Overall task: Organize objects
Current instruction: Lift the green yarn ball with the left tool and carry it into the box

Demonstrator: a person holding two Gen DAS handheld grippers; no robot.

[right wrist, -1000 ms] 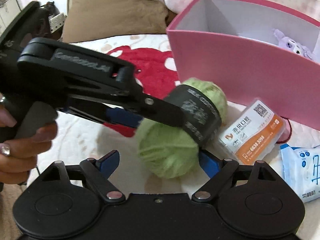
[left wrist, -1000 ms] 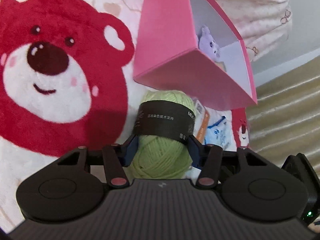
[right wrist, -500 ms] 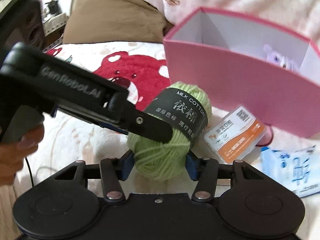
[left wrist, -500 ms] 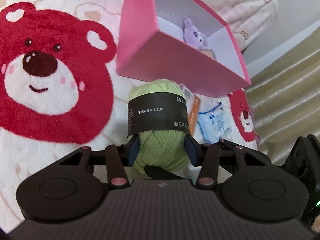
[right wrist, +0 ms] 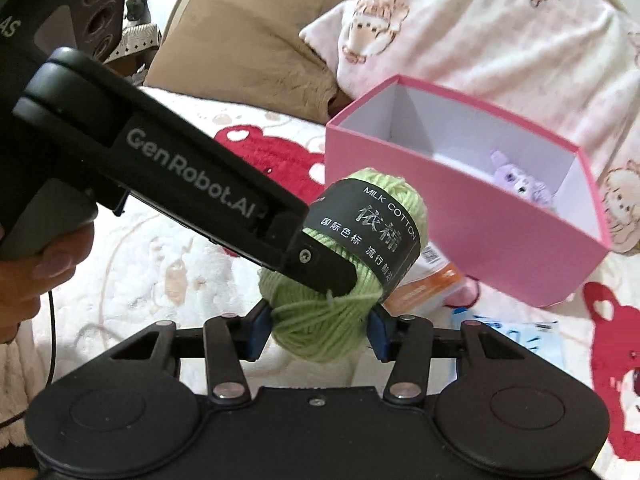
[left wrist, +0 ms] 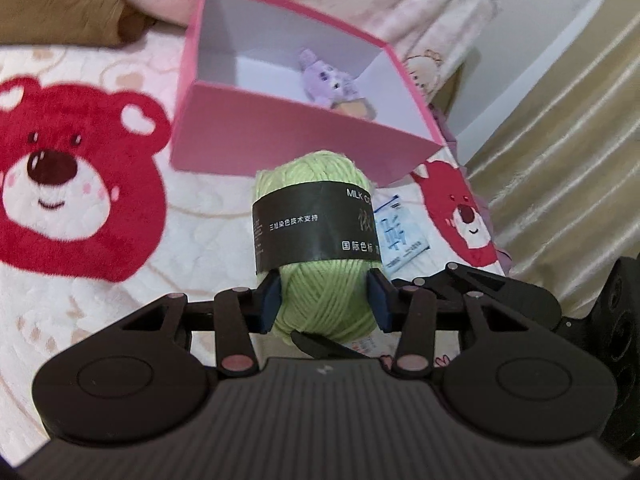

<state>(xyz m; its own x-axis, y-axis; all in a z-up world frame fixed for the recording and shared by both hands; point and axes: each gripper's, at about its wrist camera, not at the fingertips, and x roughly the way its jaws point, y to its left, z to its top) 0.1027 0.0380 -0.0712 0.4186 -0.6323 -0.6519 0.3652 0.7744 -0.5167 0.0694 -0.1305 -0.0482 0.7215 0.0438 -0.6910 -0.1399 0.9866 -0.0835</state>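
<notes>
Both grippers are clamping the same ball of green yarn (left wrist: pixel 320 240). The left gripper (left wrist: pixel 324 296) is pinching it below the black paper band (left wrist: pixel 312 226), its blue pads (left wrist: pixel 270 300) pressing into the wool and its jaws closing further. The right gripper (right wrist: pixel 318 326) is squeezing the ball's lower end, its jaws also closing, with the yarn between them.

The ball is hanging clear of the bear-print blanket (left wrist: pixel 80 200), just in front of the pink box (left wrist: pixel 280 136). The box is standing open, with a small purple plush toy (left wrist: pixel 326 80) already inside at its far right.

Judgement: step in hand is carrying the yarn into the box.
- Yarn is soft; clamping harder only deforms it, so moderate pressure should do.
- Two grips on one ball: both hands need moving together, or one should let go first.
- Ball needs lifting over the near wall (right wrist: pixel 480 232), then lowering into the empty left part.
- A loose strand (right wrist: pixel 330 300) is sticking out near the right gripper and could snag.

Left on the blanket: a blue-and-white packet (left wrist: pixel 402 236) and an orange-and-white packet (right wrist: pixel 428 280).
</notes>
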